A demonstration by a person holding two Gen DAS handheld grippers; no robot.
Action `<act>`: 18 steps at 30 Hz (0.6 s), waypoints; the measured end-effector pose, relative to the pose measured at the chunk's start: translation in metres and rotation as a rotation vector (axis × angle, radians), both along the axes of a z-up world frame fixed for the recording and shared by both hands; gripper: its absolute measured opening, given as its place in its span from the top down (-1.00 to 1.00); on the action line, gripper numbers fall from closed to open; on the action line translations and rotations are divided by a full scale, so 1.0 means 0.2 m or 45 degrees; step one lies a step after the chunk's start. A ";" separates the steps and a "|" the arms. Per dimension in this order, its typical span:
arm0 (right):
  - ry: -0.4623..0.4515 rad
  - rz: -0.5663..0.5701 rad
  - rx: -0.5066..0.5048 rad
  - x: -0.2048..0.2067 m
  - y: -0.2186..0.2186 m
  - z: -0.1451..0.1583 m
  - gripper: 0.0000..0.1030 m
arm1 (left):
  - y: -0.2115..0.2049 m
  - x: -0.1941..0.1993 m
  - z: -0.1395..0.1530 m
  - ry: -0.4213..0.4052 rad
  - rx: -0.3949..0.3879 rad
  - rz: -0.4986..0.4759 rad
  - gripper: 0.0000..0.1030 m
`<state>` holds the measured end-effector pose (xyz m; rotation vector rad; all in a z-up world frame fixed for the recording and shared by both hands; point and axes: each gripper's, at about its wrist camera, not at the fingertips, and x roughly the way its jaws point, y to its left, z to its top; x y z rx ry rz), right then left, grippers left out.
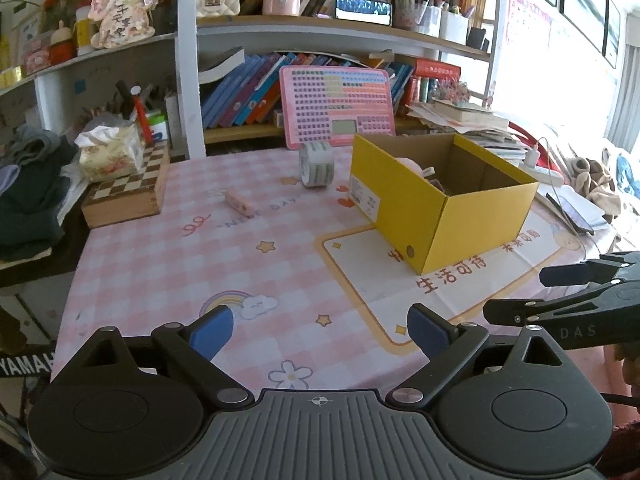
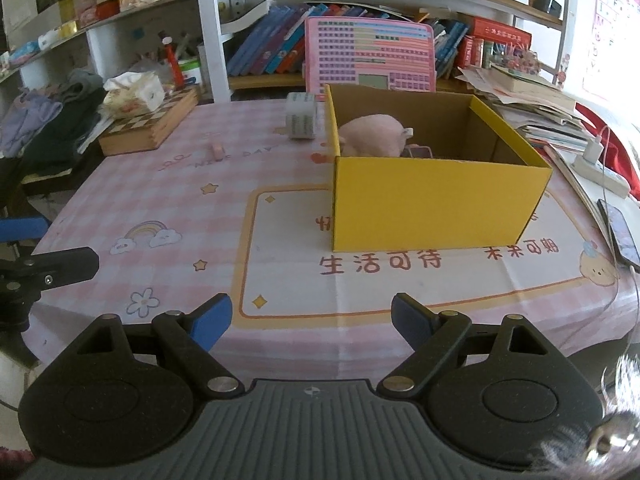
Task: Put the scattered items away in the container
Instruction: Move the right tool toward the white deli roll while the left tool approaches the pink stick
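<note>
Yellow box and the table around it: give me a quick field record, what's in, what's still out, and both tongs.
container: yellow box, open top, standing on the pink checked tablecloth
inside box: pink plush toy; a small dark-rimmed item beside it, too hidden to name
still out: tape roll upright, behind the box's left side; small pink item lying flat further left
left tongs: open, empty, above the near table edge
right tongs: open, empty, facing the box's front wall
</note>
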<state>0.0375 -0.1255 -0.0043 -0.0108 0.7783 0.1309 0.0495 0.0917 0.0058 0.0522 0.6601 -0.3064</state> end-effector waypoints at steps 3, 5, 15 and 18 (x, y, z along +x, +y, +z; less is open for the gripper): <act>0.004 0.000 0.001 0.02 0.01 0.00 -0.68 | 0.01 0.00 0.00 0.002 -0.003 0.003 -0.87; 0.005 0.008 -0.001 0.02 0.03 0.00 -0.67 | 0.01 0.00 0.00 0.003 -0.006 0.006 -0.87; -0.006 0.056 -0.018 0.04 0.10 -0.01 -0.56 | 0.08 0.01 0.01 -0.019 -0.004 0.034 -0.87; -0.013 0.076 -0.026 0.05 0.13 0.00 -0.44 | 0.10 0.01 0.01 -0.023 -0.002 0.045 -0.87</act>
